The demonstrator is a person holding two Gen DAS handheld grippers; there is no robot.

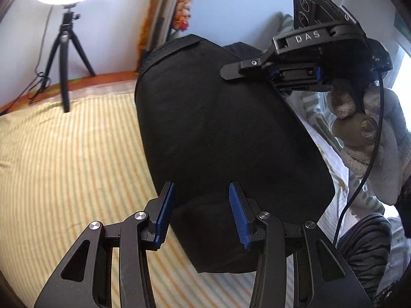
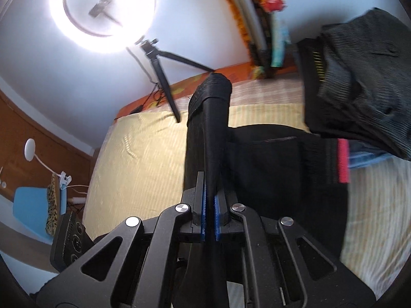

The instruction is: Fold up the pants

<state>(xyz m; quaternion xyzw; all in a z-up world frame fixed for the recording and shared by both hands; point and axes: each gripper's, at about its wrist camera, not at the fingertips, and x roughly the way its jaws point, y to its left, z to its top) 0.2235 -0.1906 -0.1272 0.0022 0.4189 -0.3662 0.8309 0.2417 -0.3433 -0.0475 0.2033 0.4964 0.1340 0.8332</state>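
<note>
The black pants (image 1: 218,133) are folded into a compact bundle that is lifted off the yellow striped bed sheet (image 1: 64,159). My left gripper (image 1: 201,213) is open, its blue pads on either side of the bundle's near end without pinching it. My right gripper (image 2: 211,205) is shut on an edge of the black pants (image 2: 214,133), which rise upright from its jaws. In the left wrist view the right gripper (image 1: 231,73) comes in from the upper right at the bundle's far edge, held by a gloved hand (image 1: 370,133).
A ring light on a black tripod (image 1: 64,59) stands at the bed's far edge. A dark grey folded garment (image 2: 359,82) lies on a pile at the right. Rolled mats (image 1: 164,18) lean against the wall. A striped cloth (image 1: 364,251) and cable lie right.
</note>
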